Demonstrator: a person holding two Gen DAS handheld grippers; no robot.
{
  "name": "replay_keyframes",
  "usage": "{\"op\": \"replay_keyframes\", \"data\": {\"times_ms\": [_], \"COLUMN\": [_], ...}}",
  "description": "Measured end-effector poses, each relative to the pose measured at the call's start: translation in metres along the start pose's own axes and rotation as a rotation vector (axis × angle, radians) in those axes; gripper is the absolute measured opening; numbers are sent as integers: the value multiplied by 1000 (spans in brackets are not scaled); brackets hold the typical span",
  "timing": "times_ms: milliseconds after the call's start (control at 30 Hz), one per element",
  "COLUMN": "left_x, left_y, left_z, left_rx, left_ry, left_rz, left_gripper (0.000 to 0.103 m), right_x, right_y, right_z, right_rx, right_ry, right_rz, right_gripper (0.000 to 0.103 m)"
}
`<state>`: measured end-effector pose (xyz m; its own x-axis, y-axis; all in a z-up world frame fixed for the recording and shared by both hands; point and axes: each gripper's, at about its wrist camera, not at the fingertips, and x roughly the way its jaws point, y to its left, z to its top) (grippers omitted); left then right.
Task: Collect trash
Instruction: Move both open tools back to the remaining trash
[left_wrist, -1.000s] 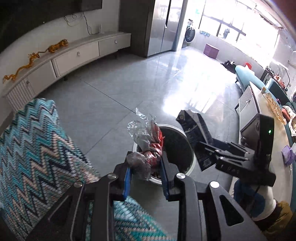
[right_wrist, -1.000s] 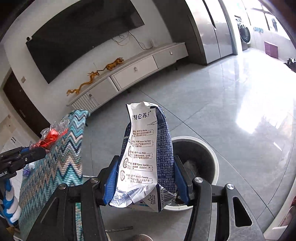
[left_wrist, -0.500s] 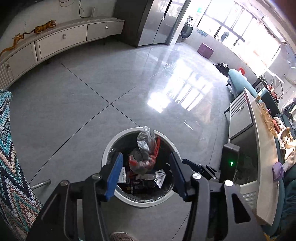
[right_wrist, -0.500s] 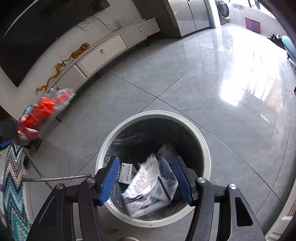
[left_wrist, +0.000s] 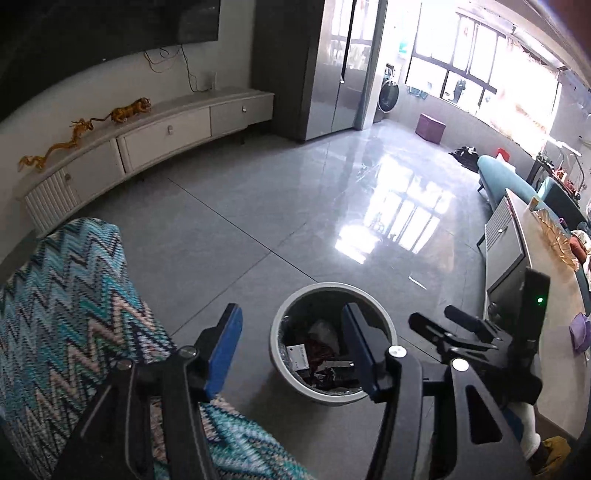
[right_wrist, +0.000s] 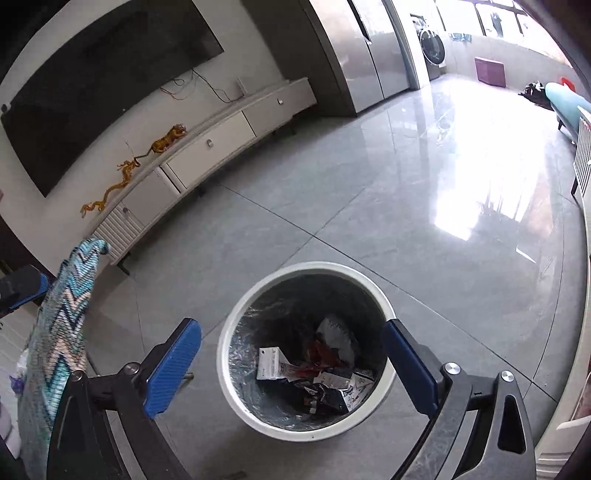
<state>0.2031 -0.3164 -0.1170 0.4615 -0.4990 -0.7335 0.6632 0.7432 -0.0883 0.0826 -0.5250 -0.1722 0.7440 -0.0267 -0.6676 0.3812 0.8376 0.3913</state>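
Observation:
A round white trash bin (right_wrist: 236, 321) with a dark liner stands on the grey floor; it also shows in the left wrist view (left_wrist: 275, 332). Inside lie a red and clear wrapper (right_wrist: 321, 354), a small white box (right_wrist: 269, 363) and crumpled cartons (right_wrist: 343, 387). My right gripper (right_wrist: 291, 358) is open and empty, held above the bin with a finger on each side. My left gripper (left_wrist: 291, 343) is open and empty, above the bin's near left side. The right gripper's body (left_wrist: 476, 343) shows in the left wrist view.
A zigzag-patterned teal cloth (left_wrist: 66, 302) covers furniture at the left, also in the right wrist view (right_wrist: 62, 314). A white TV cabinet (left_wrist: 162, 136) with gold figurines runs along the far wall. A side table (left_wrist: 554, 280) and teal sofa (left_wrist: 506, 181) stand at the right.
Both grippers opened over the bin. The red wrapper fell from the left and the carton from the right into the bin. Both grippers have since drawn back and up.

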Motion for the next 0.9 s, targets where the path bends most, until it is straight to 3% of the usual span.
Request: {"op": "replay_keyframes", "data": {"times_ms": [233, 400, 633, 767, 900], "left_x": [-103, -175, -265, -308, -345], "left_y": [38, 70, 109, 130, 150], "left_z": [-25, -54, -100, -124, -146], "left_rx": [-42, -85, -93, -133, -177], "left_ry": [-130, -196, -300, -357, -421], "left_rz": [130, 234, 438, 507, 575], "left_gripper": [54, 54, 59, 60, 69], "right_x": [-87, -139, -192, -210, -224], "right_y": [64, 115, 182, 221, 257], "right_z": [23, 25, 13, 3, -8], "right_rx": [-89, -159, -247, -312, -382], "right_ry": [-175, -252, -292, -304, -306], "right_rz": [94, 159, 328, 382, 414], "right_gripper": [103, 103, 103, 103, 103]}}
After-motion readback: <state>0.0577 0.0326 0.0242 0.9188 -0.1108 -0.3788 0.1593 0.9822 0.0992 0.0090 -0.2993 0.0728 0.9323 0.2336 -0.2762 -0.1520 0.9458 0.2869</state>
